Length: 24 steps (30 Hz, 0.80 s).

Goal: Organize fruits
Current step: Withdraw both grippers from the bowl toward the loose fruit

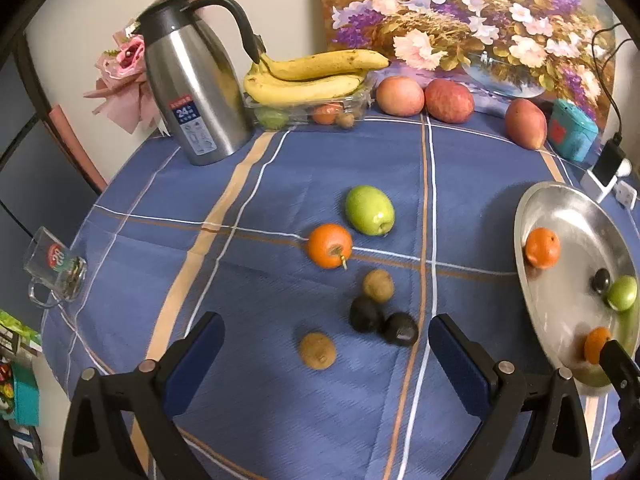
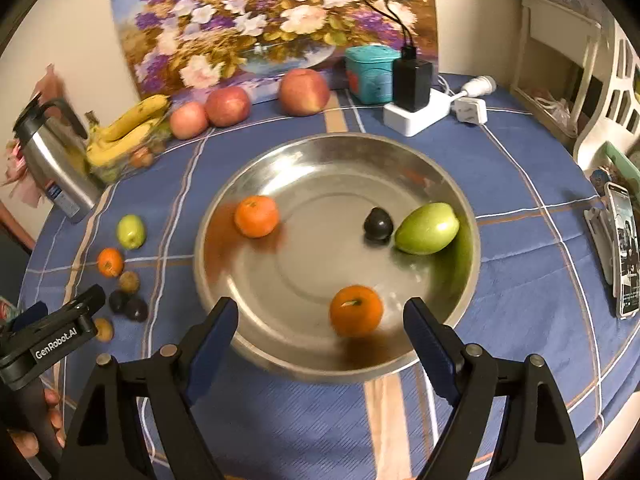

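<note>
A steel plate (image 2: 328, 152) holds two oranges (image 2: 256, 216) (image 2: 355, 311), a dark plum (image 2: 378, 224) and a green apple (image 2: 426, 229). My right gripper (image 2: 320, 320) is open just above the plate's near rim, empty, with the near orange between its fingers' line. On the blue cloth lie a green apple (image 1: 370, 210), an orange (image 1: 330, 245), two kiwis (image 1: 378, 285) (image 1: 317, 350) and two dark plums (image 1: 365, 314) (image 1: 401, 329). My left gripper (image 1: 324, 336) is open and empty over the near kiwi and plums. The plate also shows in the left wrist view (image 1: 560, 200).
A steel thermos jug (image 1: 192, 92), bananas on a clear tray (image 1: 312, 76), three red apples (image 1: 400, 96) and a teal tin (image 1: 572, 130) line the back. A glass mug (image 1: 54, 272) sits at the left edge. A charger block (image 2: 412, 80) and phone (image 2: 624, 248) lie right.
</note>
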Motion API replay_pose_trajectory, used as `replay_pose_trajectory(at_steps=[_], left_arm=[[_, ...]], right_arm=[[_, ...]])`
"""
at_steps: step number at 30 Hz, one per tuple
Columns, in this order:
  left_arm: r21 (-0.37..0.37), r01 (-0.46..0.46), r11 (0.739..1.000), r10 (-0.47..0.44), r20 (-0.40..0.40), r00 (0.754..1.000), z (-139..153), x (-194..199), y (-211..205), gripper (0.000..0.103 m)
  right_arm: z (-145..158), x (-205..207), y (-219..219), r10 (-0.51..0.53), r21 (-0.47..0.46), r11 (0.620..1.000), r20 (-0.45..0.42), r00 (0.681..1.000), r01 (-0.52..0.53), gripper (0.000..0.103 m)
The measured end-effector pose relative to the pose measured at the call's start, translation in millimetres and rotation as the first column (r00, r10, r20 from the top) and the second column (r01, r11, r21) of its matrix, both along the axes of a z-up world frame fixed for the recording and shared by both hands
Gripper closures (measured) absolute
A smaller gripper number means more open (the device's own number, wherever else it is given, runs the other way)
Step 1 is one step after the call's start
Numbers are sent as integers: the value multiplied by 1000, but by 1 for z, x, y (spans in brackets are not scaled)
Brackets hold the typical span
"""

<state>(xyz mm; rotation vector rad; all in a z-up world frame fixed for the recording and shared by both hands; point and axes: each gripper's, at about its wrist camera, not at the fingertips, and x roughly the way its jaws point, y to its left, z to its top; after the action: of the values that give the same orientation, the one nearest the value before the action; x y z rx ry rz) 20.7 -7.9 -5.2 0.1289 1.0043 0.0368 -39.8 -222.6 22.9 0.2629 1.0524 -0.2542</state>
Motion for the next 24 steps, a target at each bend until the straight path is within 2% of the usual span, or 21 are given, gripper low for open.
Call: replay_pose_trajectory(at_steps=[7, 8, 11, 15, 17, 24], left_arm=[[-61, -33, 998, 34, 19, 999, 7, -8, 17, 0], [-89, -41, 995, 43, 16, 999, 7, -8, 22, 0], [-114, -64, 991, 65, 4, 998, 5, -8, 30, 0], [-159, -111, 981, 111, -12, 994, 4, -7, 44, 0], [-202, -142, 969, 138, -33, 990, 1, -5, 54, 0], [-283, -204, 937, 172, -134, 976, -16, 0, 73, 0]], right_arm=[[4, -4, 20, 55, 7, 998, 10, 998, -55, 18], [4, -4, 22, 61, 8, 998, 10, 998, -61, 18], [3, -2, 29, 72, 0, 997, -5, 997, -72, 18], [-1, 3, 40, 101, 35, 994, -22, 995, -100, 18], [-2, 6, 49, 124, 47, 991, -26, 992, -122, 18], [-4, 18, 72, 182, 97, 979, -12, 983, -180, 18]])
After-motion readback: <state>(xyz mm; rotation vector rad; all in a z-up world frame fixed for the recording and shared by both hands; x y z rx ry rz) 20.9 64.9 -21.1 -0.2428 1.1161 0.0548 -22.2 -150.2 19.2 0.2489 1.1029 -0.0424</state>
